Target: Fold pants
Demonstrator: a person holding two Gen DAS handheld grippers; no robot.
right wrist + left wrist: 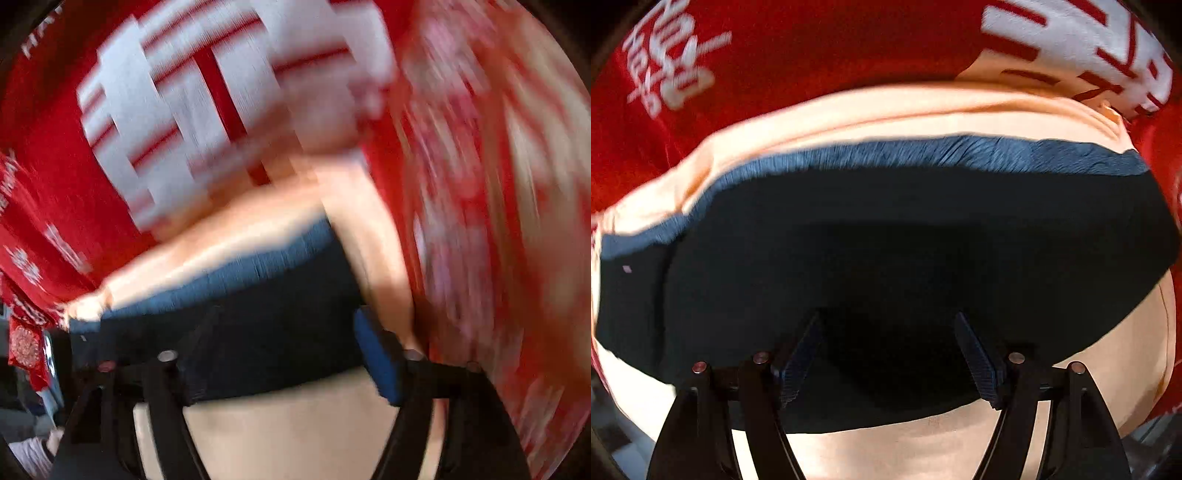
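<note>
Left hand-held gripper [888, 354]: fingers spread wide, dark pants [886, 240] lying directly beneath and ahead of them on peach fabric [905, 450]. Right hand-held gripper [284, 358]: also spread, straddling the pants' right end [258, 332]; view blurred. Beyond both, a red cloth [812, 48] with white lettering.

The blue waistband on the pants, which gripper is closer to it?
Probably the right gripper: the blue waistband lies just past its open fingers. The left gripper sits farther back over the dark pants.
</note>
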